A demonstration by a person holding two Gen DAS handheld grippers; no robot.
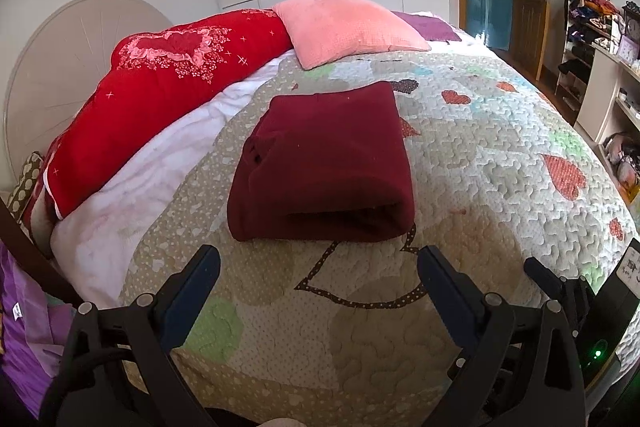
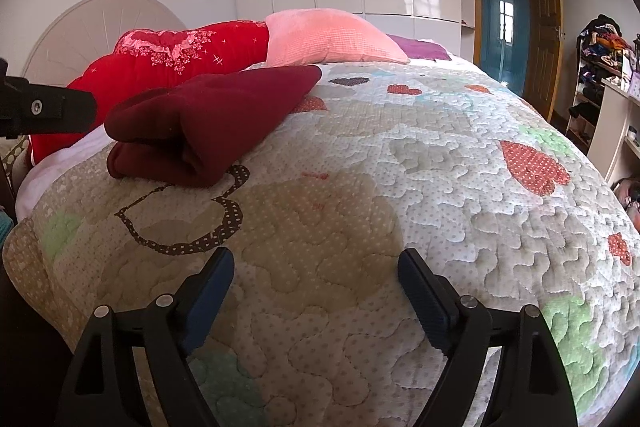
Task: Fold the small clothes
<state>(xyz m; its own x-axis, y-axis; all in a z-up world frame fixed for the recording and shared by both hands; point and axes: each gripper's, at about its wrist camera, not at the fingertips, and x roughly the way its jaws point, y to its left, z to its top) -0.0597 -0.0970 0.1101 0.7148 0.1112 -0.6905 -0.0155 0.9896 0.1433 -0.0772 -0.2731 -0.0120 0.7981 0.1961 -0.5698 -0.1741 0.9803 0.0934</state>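
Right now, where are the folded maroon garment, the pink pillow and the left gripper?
folded maroon garment [image 1: 324, 163]: left wrist view, middle of its top layer.
pink pillow [image 1: 344, 27]: left wrist view, centre of its face.
left gripper [image 1: 318, 267]: left wrist view, midway between its open fingertips.

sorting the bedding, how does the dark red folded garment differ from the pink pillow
The garment is deep maroon, the pillow pale pink. The garment is folded flat mid-quilt; the pillow is puffy, propped against the red blanket farther back. Both lie on the bed, untouched by either gripper.
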